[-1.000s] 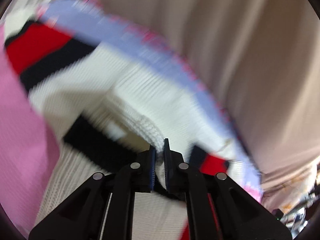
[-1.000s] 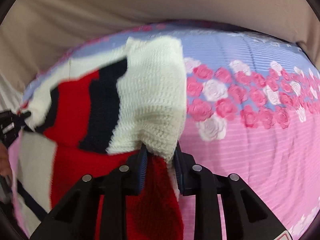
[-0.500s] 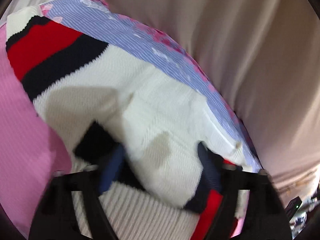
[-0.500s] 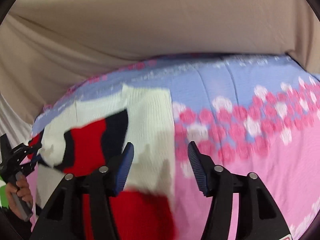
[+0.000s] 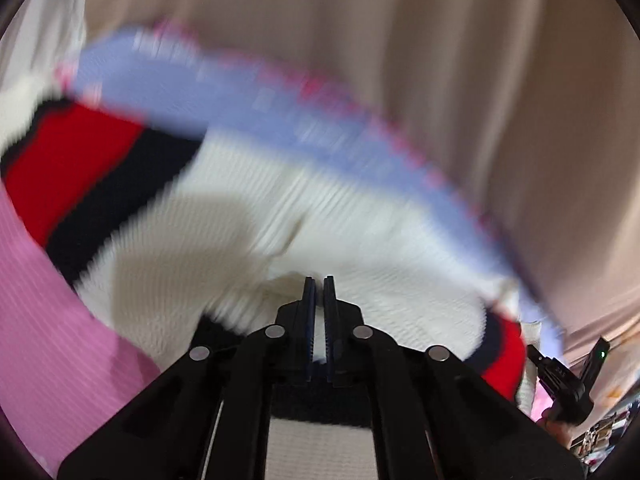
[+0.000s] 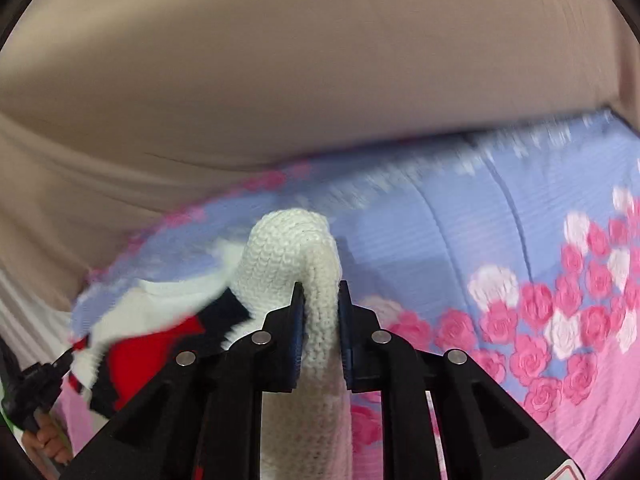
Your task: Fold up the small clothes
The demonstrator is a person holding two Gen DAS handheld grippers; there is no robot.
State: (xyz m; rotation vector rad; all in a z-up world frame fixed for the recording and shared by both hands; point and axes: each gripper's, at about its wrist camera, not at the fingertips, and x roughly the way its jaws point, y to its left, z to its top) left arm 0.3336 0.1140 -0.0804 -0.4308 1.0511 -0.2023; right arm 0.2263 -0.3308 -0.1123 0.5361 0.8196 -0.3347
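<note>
A small knitted sweater (image 5: 360,248), white with red and black stripes, lies on a pink and blue flowered bedspread (image 5: 248,120). My left gripper (image 5: 319,280) is shut on a fold of its white knit near the hem. My right gripper (image 6: 321,286) is shut on a rolled white part of the sweater (image 6: 296,248) and holds it lifted off the bedspread (image 6: 520,248). The red and black striped part (image 6: 152,344) hangs to the left. The left gripper also shows at the lower left of the right wrist view (image 6: 38,380).
A beige curtain (image 6: 304,80) hangs behind the bed's far edge. The bedspread stretches to the right with pink and white roses (image 6: 568,312). The right gripper shows at the lower right of the left wrist view (image 5: 568,380).
Both grippers opened half a second ago and have now shut again on the sweater at new spots. The right one has raised a white fold. The left view is blurred by motion.
</note>
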